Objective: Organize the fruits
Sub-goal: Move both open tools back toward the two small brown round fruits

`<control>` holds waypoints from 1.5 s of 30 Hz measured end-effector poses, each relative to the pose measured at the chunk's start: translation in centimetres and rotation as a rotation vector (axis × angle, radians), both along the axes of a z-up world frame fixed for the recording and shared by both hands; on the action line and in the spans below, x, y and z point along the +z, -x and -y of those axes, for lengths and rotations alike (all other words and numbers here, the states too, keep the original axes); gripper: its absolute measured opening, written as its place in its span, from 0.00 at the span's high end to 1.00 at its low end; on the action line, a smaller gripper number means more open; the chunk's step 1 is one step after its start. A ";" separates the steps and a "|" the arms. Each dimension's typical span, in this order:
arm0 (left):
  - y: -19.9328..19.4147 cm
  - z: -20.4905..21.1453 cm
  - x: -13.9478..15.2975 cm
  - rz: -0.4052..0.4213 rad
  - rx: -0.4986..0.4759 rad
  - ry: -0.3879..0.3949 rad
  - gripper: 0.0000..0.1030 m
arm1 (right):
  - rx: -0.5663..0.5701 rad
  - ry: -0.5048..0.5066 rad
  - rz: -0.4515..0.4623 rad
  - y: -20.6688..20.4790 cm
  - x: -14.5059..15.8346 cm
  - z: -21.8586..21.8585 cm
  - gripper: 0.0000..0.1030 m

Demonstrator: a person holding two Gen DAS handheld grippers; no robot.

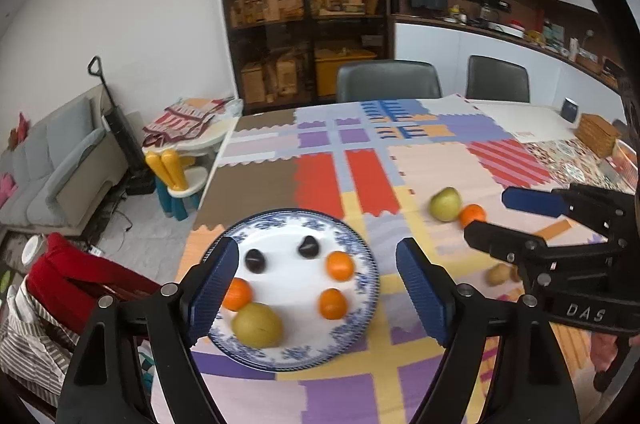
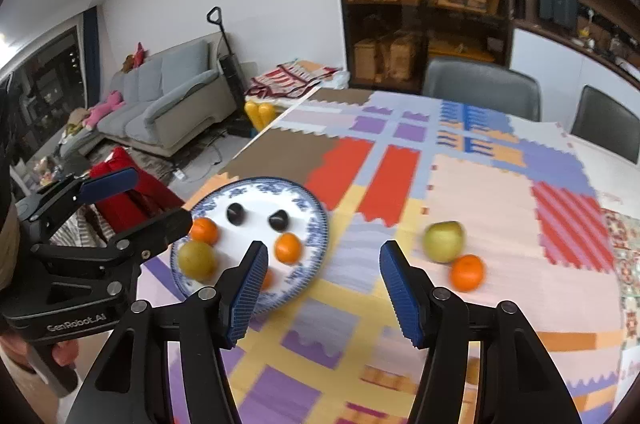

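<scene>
- On the blue-patterned white plate (image 1: pixel 360 244) lie six fruits already; right of it, a green pear (image 2: pixel 444 241) and orange mandarin (image 2: pixel 467 272) wait.
- Left gripper (image 1: pixel 316 288) and right gripper (image 2: pixel 324 288) both gape apart, holding nothing.

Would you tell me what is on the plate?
On the plate: three oranges, one pear, two dark fruits. The left fingers cover part of one orange and the rim.

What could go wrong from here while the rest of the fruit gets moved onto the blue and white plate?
1. The green pear and the loose orange tangerine touch on the patchwork tablecloth; grabbing one may roll the other away.
2. The blue-and-white patterned plate sits near the table edge, so a nudge from the left gripper could push it off.
3. Six fruits already crowd the plate; additions may knock some off.
</scene>
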State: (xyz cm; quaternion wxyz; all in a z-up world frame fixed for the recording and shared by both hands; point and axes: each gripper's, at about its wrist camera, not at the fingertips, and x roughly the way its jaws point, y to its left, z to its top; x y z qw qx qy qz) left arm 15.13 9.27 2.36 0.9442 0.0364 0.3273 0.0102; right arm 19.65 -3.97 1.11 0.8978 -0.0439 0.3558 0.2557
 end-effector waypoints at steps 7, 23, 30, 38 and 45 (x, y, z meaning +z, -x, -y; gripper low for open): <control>1.2 3.9 0.2 0.023 -0.072 -0.013 0.20 | -0.058 0.009 0.043 2.0 1.0 4.1 0.38; 0.8 11.5 -1.6 0.033 -0.213 -0.042 0.13 | -0.128 0.074 0.071 4.2 -0.1 11.4 0.38; -0.2 13.7 -3.6 -0.002 -0.290 -0.052 0.13 | -0.118 0.135 0.061 4.3 -1.8 12.9 0.39; -2.1 15.8 -6.2 -0.047 -0.436 -0.077 0.18 | -0.081 0.201 0.007 3.5 -4.6 14.0 0.39; -3.8 16.9 -8.6 -0.113 -0.563 -0.122 0.31 | -0.016 0.253 -0.029 2.4 -6.9 13.7 0.39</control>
